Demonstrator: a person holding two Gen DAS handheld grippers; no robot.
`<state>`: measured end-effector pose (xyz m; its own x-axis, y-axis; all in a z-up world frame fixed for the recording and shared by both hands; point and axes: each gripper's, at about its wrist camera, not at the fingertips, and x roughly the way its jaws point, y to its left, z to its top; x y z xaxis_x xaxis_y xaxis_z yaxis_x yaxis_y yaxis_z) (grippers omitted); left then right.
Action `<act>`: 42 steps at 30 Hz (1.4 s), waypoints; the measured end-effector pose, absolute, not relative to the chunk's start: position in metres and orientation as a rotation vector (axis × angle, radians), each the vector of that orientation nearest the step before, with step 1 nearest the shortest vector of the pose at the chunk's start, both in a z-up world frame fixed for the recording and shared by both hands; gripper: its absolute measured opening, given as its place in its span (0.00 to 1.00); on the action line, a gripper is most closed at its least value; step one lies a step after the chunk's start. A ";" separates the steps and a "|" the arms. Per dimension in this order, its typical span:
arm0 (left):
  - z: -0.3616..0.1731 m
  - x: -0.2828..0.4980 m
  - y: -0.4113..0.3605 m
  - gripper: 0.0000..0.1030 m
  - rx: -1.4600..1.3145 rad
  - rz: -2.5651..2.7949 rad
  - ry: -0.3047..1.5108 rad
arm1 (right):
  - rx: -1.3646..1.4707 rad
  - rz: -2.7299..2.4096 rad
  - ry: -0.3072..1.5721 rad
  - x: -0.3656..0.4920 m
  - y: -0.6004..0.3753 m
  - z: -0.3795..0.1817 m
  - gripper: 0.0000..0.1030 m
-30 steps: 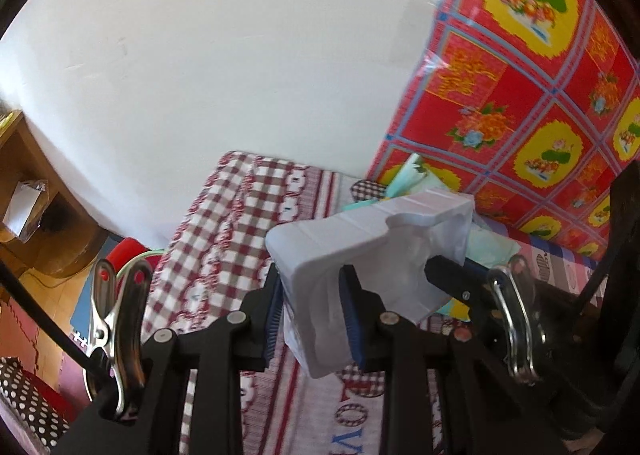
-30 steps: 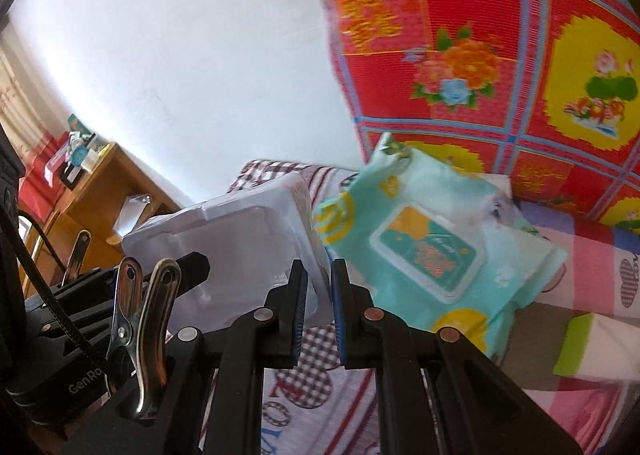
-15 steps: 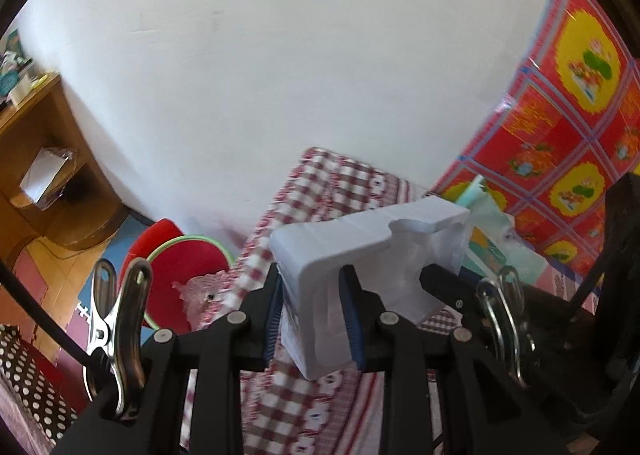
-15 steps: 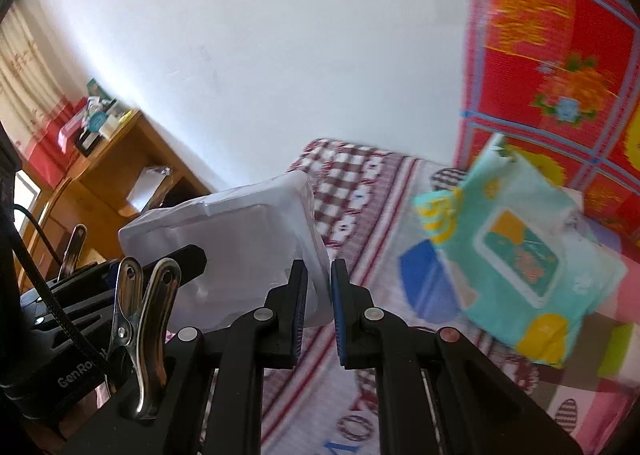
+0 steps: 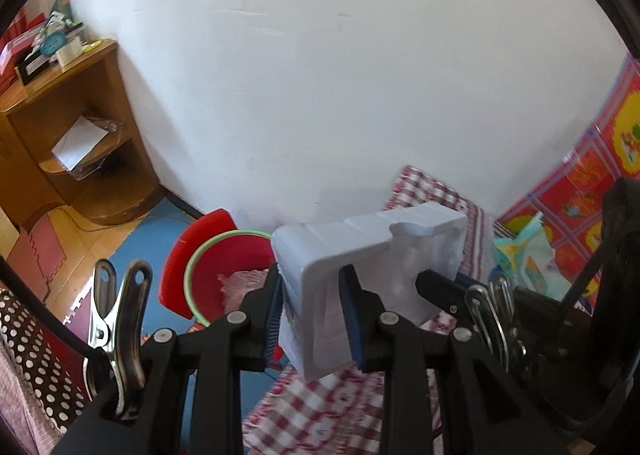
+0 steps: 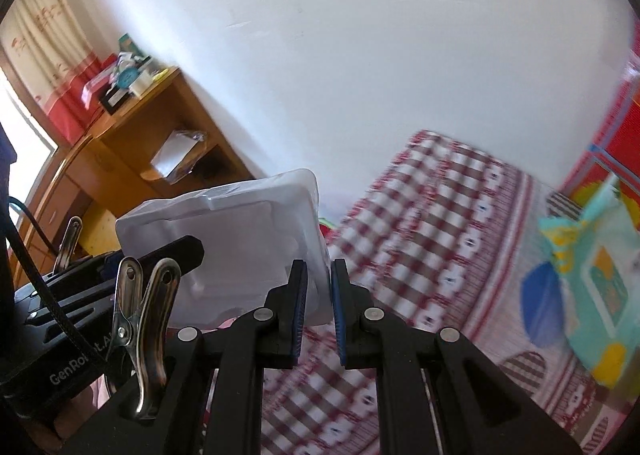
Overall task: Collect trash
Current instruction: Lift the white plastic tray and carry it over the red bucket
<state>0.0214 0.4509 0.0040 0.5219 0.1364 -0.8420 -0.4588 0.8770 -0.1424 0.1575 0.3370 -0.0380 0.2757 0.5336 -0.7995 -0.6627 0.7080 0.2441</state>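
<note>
A white moulded plastic tray [image 5: 372,247] is carried in the air by both grippers. My left gripper [image 5: 314,317] is shut on one side wall of it, blue pads pressing from both sides. My right gripper [image 6: 319,303] is shut on the thin opposite edge of the tray [image 6: 224,239]. In the left wrist view a finger [image 5: 440,291] of the right gripper reaches in from the right. Below and left of the tray stands a red bin with a green rim [image 5: 224,267], partly hidden behind my left fingers, with pinkish crumpled stuff inside.
A red lid [image 5: 184,255] leans beside the bin on a blue floor mat [image 5: 152,239]. The bed's red-checked cover [image 6: 432,239] lies to the right with a teal wipes pack [image 6: 596,287]. A wooden shelf unit [image 5: 80,151] stands left against the white wall.
Both grippers have swung left together with the tray, from over the bed and wipes pack to the bed's edge. The red bin and the wooden shelf have come into view.
</note>
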 end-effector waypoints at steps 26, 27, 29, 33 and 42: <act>-0.069 0.044 0.562 0.28 -0.454 0.363 1.076 | -0.256 0.753 1.122 0.182 0.460 -0.093 0.13; -0.071 0.045 0.562 0.28 -0.452 0.361 1.081 | -0.256 0.748 1.128 0.184 0.463 -0.096 0.13; -0.078 0.050 0.567 0.28 -0.449 0.358 1.091 | -0.260 0.738 1.139 0.189 0.470 -0.101 0.13; -0.088 0.054 0.577 0.28 -0.453 0.363 1.109 | -0.258 0.711 1.166 0.198 0.480 -0.113 0.13; -0.103 0.061 0.588 0.28 -0.471 0.365 1.140 | -0.254 0.708 1.192 0.208 0.495 -0.124 0.13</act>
